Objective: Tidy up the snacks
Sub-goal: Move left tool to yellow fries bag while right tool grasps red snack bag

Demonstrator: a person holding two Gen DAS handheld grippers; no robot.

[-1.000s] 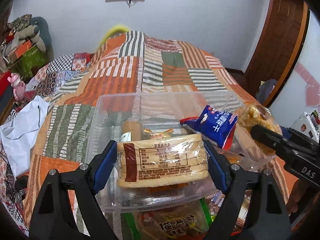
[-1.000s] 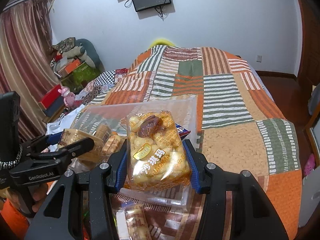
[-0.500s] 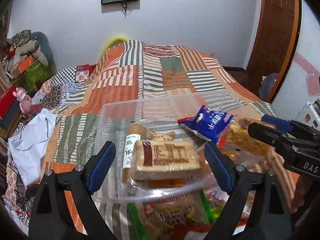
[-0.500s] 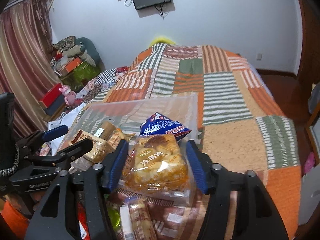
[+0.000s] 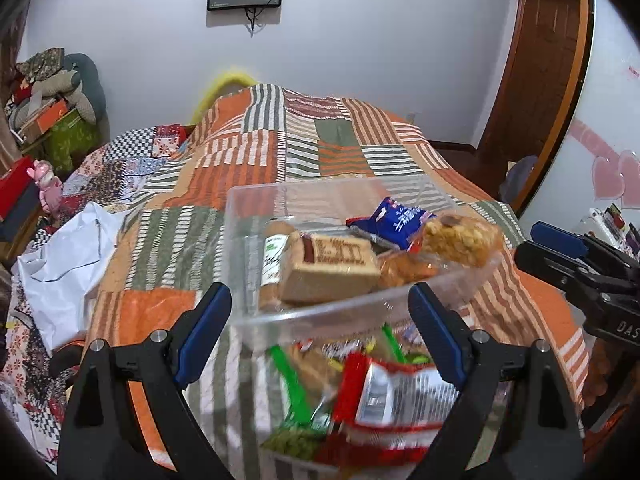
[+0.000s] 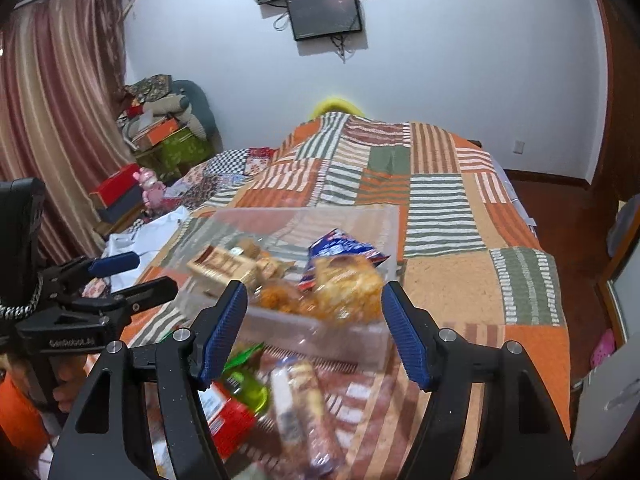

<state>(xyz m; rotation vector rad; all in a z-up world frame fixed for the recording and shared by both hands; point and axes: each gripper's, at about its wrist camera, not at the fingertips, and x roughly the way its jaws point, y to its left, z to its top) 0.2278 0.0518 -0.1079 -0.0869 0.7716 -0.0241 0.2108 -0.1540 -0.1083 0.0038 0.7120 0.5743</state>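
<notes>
Clear bin (image 5: 344,316) crammed; quilt (image 6: 448,280) beside it bare.

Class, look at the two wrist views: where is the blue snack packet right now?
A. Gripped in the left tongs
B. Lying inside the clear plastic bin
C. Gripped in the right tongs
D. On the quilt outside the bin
B: the blue packet lies in the clear bin among other snacks, and both tongs are open with nothing in them.
</notes>
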